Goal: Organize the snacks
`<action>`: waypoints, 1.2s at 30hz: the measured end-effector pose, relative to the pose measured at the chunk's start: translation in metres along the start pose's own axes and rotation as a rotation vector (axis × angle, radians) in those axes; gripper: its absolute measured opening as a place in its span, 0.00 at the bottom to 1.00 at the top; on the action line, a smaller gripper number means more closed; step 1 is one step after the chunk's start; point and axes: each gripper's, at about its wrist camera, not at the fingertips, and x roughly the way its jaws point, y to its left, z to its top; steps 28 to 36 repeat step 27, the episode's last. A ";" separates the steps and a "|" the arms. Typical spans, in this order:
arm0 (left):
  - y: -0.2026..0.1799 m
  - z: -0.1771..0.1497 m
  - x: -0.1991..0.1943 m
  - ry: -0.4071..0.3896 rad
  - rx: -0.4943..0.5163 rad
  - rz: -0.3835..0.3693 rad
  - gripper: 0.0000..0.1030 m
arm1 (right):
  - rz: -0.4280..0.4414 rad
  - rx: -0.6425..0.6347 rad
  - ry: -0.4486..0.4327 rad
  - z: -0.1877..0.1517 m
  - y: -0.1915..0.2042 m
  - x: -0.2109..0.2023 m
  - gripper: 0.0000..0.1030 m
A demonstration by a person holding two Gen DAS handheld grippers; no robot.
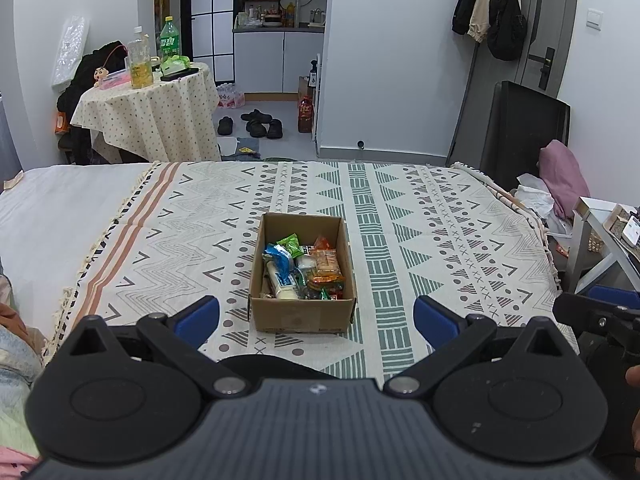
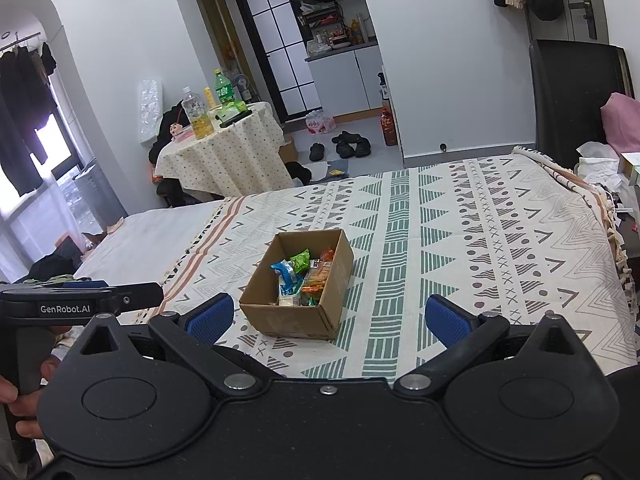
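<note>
A brown cardboard box (image 1: 301,314) (image 2: 286,318) stands on the patterned bed cover (image 1: 440,248) (image 2: 480,240). Inside lie several snack packets (image 1: 304,268) (image 2: 304,280): green, blue, orange and a pale one. My left gripper (image 1: 316,318) hangs open just in front of the box, its blue pads wide apart with nothing between them. My right gripper (image 2: 330,320) is open too, a little nearer than the box and to its right. In the right wrist view the left gripper's body (image 2: 80,300) shows at the left edge, held by a hand (image 2: 24,396).
A round table (image 1: 152,108) (image 2: 224,152) with bottles stands beyond the bed at the left. Shoes (image 1: 256,122) lie on the floor near a kitchen doorway. A dark chair (image 1: 520,128) and a pink pillow (image 1: 564,176) sit at the right, beside a white stand (image 1: 600,232).
</note>
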 end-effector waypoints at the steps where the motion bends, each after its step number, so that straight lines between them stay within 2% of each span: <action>1: 0.000 0.000 0.000 0.000 -0.001 0.000 1.00 | -0.001 0.001 0.000 0.000 0.000 0.000 1.00; 36: -0.002 -0.008 0.011 0.022 -0.004 -0.014 1.00 | -0.006 0.015 0.020 -0.004 -0.012 0.010 1.00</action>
